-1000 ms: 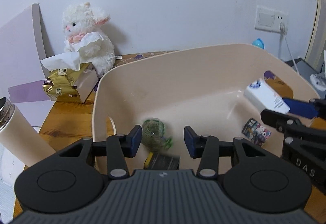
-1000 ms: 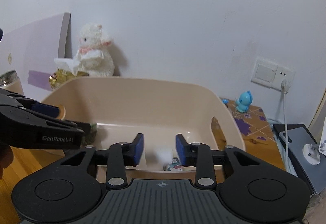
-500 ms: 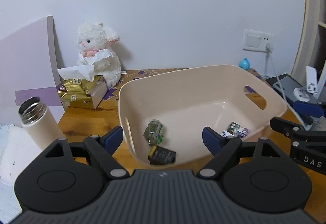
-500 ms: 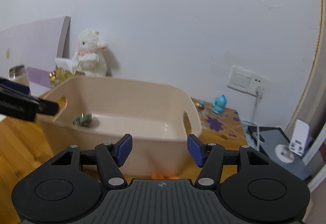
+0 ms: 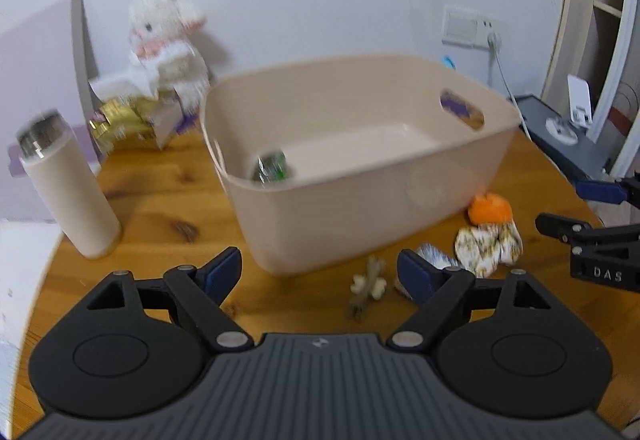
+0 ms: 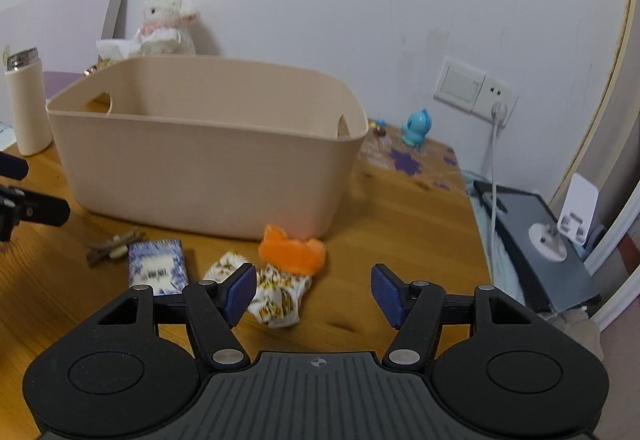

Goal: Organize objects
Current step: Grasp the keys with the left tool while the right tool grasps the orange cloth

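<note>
Fingers spread wide and empty on both the left gripper [image 5: 320, 272] and right gripper [image 6: 314, 294]; patterned sock [image 6: 276, 294] lies beside the beige bin [image 6: 208, 168] near the table's [image 6: 400, 224] front edge

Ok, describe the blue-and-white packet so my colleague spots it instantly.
Find the beige bin on the wooden table. In front of it lies the packet, between twigs and patterned sock. It alone is flat, rectangular, blue-bordered.

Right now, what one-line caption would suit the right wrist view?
Open right gripper above a patterned sock and orange plush, before a beige bin.
</note>
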